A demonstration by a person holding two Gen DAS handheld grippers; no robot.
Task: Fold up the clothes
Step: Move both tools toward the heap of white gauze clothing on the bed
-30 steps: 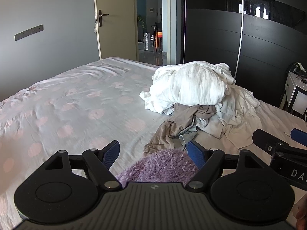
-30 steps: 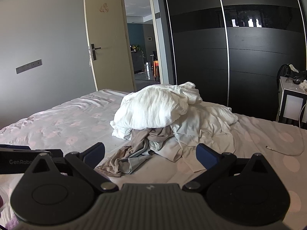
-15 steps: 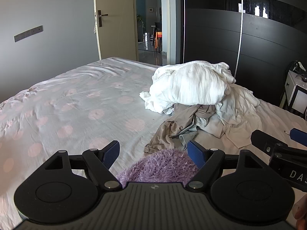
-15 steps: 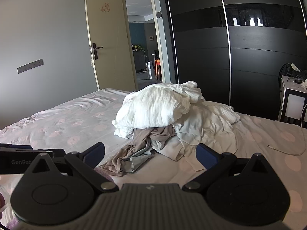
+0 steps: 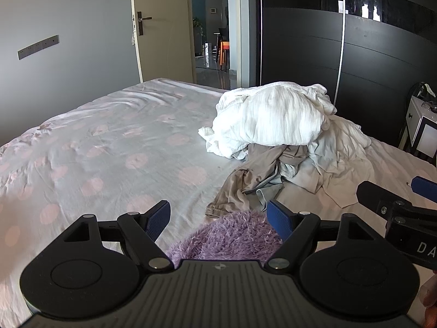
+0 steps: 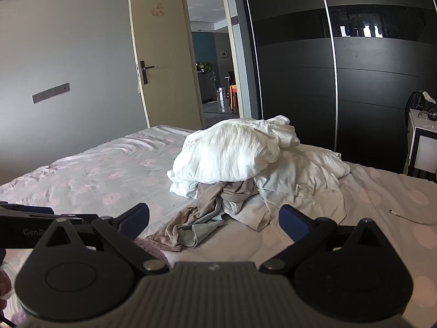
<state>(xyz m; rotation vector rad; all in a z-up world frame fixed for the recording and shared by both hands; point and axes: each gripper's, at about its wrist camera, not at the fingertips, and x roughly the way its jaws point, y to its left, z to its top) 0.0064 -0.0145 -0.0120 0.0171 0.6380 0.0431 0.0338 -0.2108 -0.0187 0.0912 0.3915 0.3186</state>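
Observation:
A pile of clothes lies on the bed: a crumpled white garment (image 5: 270, 117) on top, a taupe garment (image 5: 245, 180) trailing toward me, pale grey pieces (image 5: 336, 161) to the right. A fuzzy purple garment (image 5: 229, 237) lies just below my left gripper (image 5: 218, 216), which is open and empty above it. My right gripper (image 6: 214, 220) is open and empty, held over the bed short of the pile (image 6: 232, 150). The taupe garment (image 6: 191, 218) lies between its fingers in view. Each gripper shows at the edge of the other's view.
The bed (image 5: 109, 150) has a pale sheet with pink dots. A black wardrobe (image 5: 355, 54) stands behind it, an open door (image 5: 164, 27) at the back, a white nightstand (image 5: 420, 125) at the right. A white cable (image 6: 409, 217) lies on the sheet.
The right gripper has drifted slightly, so the pile sits a little further right in its view. The left gripper has barely moved. Both stay open.

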